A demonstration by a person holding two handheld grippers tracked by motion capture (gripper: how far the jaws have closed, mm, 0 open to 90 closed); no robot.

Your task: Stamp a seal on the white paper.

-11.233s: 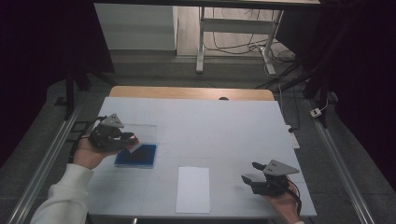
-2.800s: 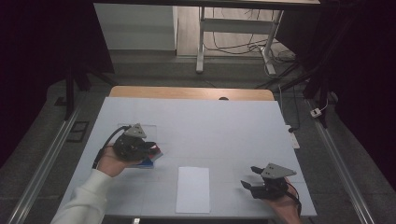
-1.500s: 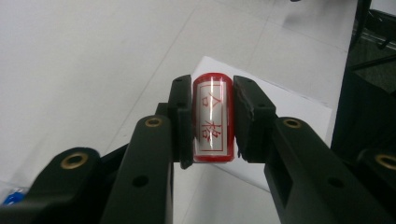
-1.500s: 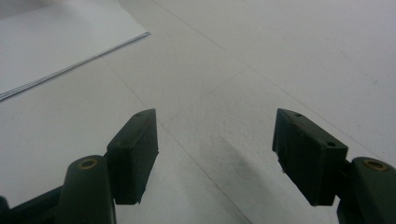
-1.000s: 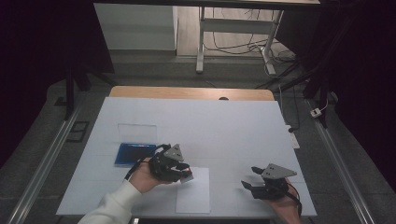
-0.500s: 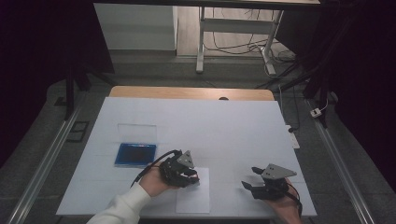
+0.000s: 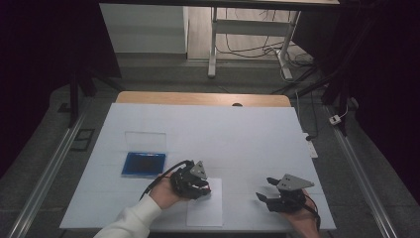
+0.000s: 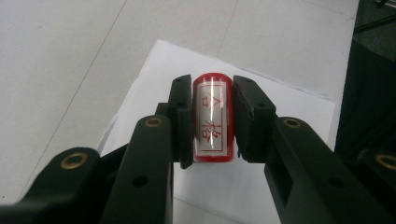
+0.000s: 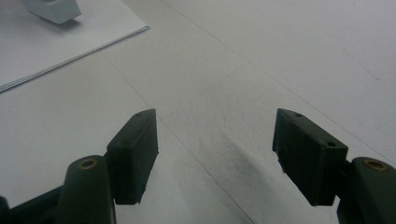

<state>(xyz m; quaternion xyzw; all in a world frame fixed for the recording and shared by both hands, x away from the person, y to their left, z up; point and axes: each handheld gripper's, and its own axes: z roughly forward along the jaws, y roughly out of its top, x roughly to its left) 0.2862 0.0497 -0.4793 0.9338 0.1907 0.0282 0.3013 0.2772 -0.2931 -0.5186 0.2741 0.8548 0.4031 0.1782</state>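
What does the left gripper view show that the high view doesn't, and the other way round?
Left gripper view: the red stamp clamped between the left gripper jaws, its label bearing red characters. High view: the blue ink pad, its clear lid beyond it, and the right gripper with jaws apart. Both: the white paper sheet on the table.

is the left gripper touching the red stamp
Touching. In the left gripper view the left gripper has both black jaws pressed flat against the sides of the red stamp, with no gap on either side, above the white sheet of paper.
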